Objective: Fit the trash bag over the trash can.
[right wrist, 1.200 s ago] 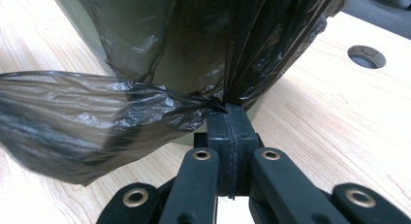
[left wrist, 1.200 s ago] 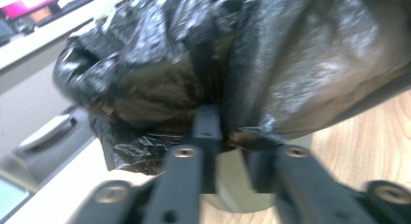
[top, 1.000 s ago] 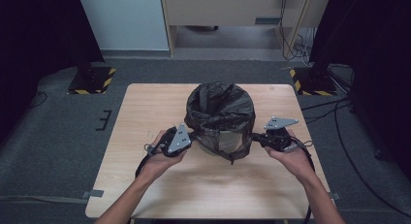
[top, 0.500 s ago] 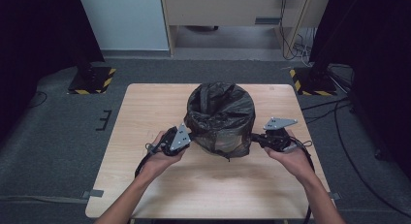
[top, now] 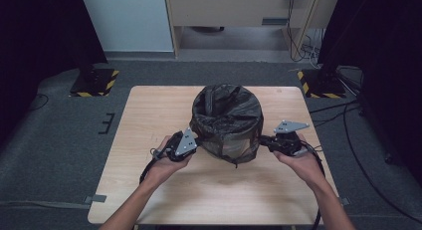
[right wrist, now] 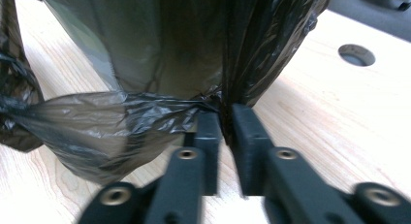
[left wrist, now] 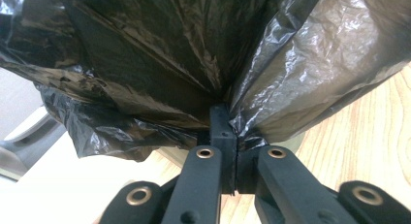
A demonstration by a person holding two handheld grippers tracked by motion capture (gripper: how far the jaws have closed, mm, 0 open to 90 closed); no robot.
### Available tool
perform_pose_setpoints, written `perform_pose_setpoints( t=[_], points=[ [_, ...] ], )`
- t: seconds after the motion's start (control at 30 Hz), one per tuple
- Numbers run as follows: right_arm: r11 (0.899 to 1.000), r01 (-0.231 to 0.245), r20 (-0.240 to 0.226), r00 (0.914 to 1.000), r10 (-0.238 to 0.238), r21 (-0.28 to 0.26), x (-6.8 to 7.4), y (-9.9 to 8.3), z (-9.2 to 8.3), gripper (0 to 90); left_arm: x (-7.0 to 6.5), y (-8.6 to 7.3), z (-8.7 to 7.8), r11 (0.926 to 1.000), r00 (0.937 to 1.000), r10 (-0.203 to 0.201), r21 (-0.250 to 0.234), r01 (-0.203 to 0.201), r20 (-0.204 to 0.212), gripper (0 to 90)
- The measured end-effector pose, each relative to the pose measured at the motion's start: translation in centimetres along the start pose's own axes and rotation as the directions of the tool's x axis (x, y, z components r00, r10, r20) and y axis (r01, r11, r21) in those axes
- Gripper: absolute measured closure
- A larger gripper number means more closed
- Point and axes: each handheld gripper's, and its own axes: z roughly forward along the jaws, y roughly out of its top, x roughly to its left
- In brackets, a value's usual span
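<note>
A round bin lined with a black plastic bag (top: pixel 226 115) stands in the middle of the wooden table (top: pixel 149 110). My left gripper (top: pixel 198 140) is at the bin's lower left side. In the left gripper view it (left wrist: pixel 224 118) is shut on a gathered fold of the bag (left wrist: pixel 160 64). My right gripper (top: pixel 261 139) is at the bin's lower right side. Its jaws have just been opening. In the right gripper view they (right wrist: pixel 225 121) stand slightly apart, with a thin pleat of the bag (right wrist: pixel 145 112) still hanging between the pads.
A round hole (right wrist: pixel 356 54) is cut in the tabletop beyond the bin in the right gripper view. Cables (top: pixel 149 165) trail from both grippers over the table's front half. Stand bases with yellow-black tape (top: pixel 94 80) sit on the floor beyond the table.
</note>
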Motion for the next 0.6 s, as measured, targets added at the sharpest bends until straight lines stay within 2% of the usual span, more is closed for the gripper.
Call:
perform_pose_setpoints(
  t=[0.2, 0.47, 0.6],
  points=[
    [1.0, -0.005, 0.026, 0.9997, 0.005, -0.011, 0.1, -0.4, -1.1, 58.9, 0.2, -0.1, 0.0, 0.9998, 0.9998, -0.017, 0.006, 0.017, -0.006, 89.7],
    [0.998, 0.014, 0.013, 0.9998, -0.013, -0.055, 1.2, -0.6, -2.4, 47.7, 0.0, 0.1, -0.2, 0.9991, 0.9991, -0.042, -0.006, 0.042, 0.007, 89.1],
    [0.998, -0.005, 0.036, 0.9993, 0.007, -0.059, 0.6, -0.4, -2.2, 41.0, -0.3, 0.2, -0.2, 0.9991, 0.999, -0.043, -0.005, 0.043, 0.015, 88.4]
  ],
)
